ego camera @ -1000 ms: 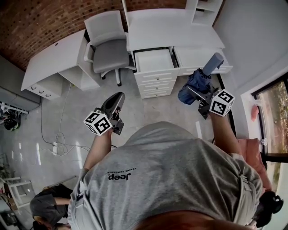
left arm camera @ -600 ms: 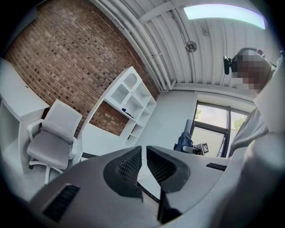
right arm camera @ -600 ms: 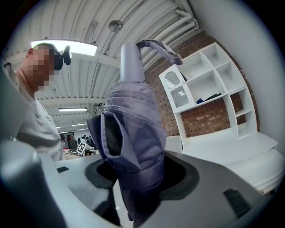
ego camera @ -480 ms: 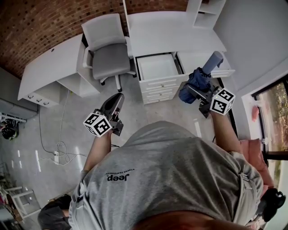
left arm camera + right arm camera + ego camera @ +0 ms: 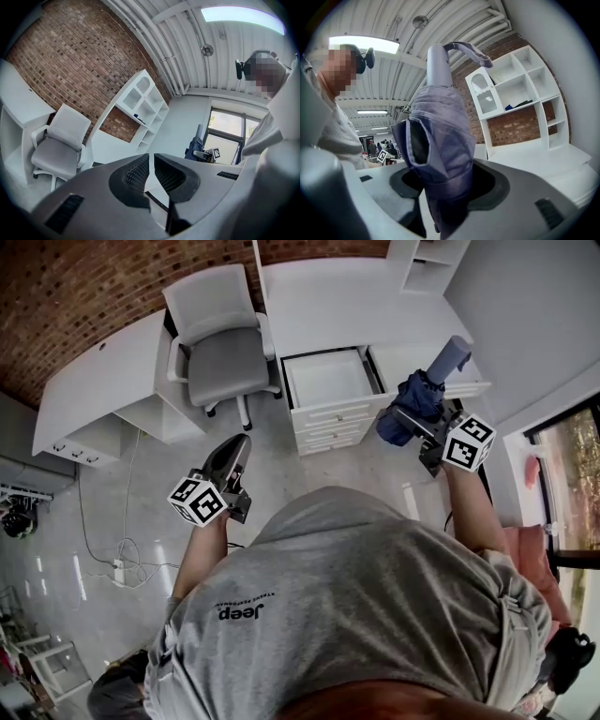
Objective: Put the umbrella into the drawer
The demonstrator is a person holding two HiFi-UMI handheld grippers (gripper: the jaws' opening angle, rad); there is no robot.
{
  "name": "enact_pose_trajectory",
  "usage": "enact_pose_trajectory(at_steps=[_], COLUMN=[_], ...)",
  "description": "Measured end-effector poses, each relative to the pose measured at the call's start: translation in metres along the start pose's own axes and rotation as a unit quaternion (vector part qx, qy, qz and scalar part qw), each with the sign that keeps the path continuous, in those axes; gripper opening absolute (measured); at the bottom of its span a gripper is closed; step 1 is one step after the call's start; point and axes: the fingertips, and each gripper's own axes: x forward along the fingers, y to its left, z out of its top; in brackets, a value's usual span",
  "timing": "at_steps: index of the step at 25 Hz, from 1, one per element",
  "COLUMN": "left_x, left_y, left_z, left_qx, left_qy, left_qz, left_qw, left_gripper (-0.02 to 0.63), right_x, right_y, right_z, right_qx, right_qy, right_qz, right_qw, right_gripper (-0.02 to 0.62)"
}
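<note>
Right claw (image 5: 443, 183): clamped on the folded blue umbrella (image 5: 438, 136) low on its bundled cloth. The grey handle (image 5: 438, 65) stands up beyond the jaws, wrist strap looped off its tip.

From the head view, the right claw (image 5: 419, 425) carries the umbrella (image 5: 411, 407) in the air above the floor, handle (image 5: 450, 357) pointed toward the white surface (image 5: 347, 306).

Open top drawer (image 5: 328, 379) lies just left of the umbrella. The umbrella is outside it.

Left claw (image 5: 151, 171): jaws drawn together with only a thin slit between, nothing in them. In the head view the left claw (image 5: 232, 451) is over the floor, well apart from the drawer, near the grey chair (image 5: 220, 343).
</note>
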Motion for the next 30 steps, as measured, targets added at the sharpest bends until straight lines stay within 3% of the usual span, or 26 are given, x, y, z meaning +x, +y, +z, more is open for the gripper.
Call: enact_pose_trajectory(at_steps=[13, 19, 24, 30], left_x=[0.057, 0.117, 0.181, 0.247], left_y=[0.000, 0.001, -0.009, -0.024], left_z=[-0.006, -0.010, -0.012, -0.008], left_qx=[0.006, 0.010, -0.011, 0.009], left_qy=[-0.005, -0.023, -0.045, -0.039], left_qz=[0.018, 0.053, 0.082, 0.110], left_qw=[0.9998, 0.9983, 0.9956, 0.9931], left_gripper=[0.049, 0.049, 0.049, 0.049], right_x=[-0.005, 0.000, 0.008, 0.016], right_y=[-0.073, -0.140, -0.206, -0.268], right_z=[0.006, 0.018, 0.030, 0.041], right_qx=[0.003, -0.003, 0.001, -0.002], right_qy=[-0.004, 0.001, 0.018, 0.030], right_qz=[0.009, 0.049, 0.084, 0.123], right_qw=[1.000, 0.999, 0.996, 0.992], right_gripper=[0.261, 0.261, 0.261, 0.261])
